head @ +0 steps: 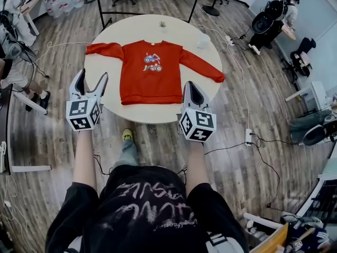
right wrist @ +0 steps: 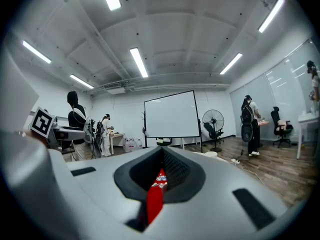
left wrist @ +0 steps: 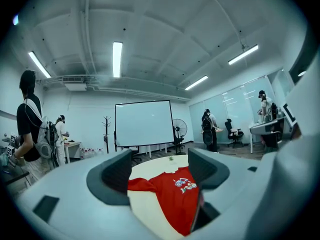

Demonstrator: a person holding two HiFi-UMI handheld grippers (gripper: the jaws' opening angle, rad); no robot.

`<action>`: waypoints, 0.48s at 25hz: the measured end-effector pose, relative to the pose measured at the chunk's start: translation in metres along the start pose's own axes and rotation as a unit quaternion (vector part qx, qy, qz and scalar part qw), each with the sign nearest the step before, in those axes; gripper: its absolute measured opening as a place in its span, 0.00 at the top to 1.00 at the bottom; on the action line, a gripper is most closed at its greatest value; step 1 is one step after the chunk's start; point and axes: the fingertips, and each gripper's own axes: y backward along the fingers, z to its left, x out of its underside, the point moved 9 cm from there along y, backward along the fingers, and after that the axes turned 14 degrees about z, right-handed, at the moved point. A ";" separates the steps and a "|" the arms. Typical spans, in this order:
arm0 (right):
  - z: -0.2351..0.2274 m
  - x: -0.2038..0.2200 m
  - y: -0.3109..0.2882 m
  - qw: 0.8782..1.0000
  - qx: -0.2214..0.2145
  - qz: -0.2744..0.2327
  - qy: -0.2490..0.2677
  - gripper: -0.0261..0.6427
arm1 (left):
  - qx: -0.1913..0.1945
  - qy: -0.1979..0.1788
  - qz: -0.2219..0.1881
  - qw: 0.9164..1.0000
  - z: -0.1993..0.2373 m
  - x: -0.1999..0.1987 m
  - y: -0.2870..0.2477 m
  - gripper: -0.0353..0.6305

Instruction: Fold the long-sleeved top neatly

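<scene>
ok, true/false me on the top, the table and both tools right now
1. The red top lies unfolded on the round table, sleeves spread. True.
2. The left tool is shut. False: its jaws stand apart, with nothing gripped.
3. The right tool is shut. True.
4. The right tool grips a sleeve. False: it holds nothing and sits by the hem's corner.
5. The top's print faces down. False: the print faces up.
</scene>
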 end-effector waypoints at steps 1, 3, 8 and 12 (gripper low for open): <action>0.003 -0.002 -0.011 1.000 0.002 0.005 0.000 0.95 | 0.001 0.006 0.003 1.000 0.009 0.001 -0.009 0.42; 0.009 -0.011 -0.034 1.000 0.006 0.012 0.003 0.95 | 0.002 0.016 0.006 1.000 0.029 -0.002 -0.027 0.43; 0.022 -0.034 -0.093 1.000 0.020 0.022 0.006 0.95 | 0.011 0.033 0.016 0.999 0.075 -0.007 -0.085 0.44; 0.029 -0.046 -0.140 0.999 0.032 0.030 0.008 0.95 | 0.018 0.047 0.024 0.998 0.109 -0.008 -0.134 0.44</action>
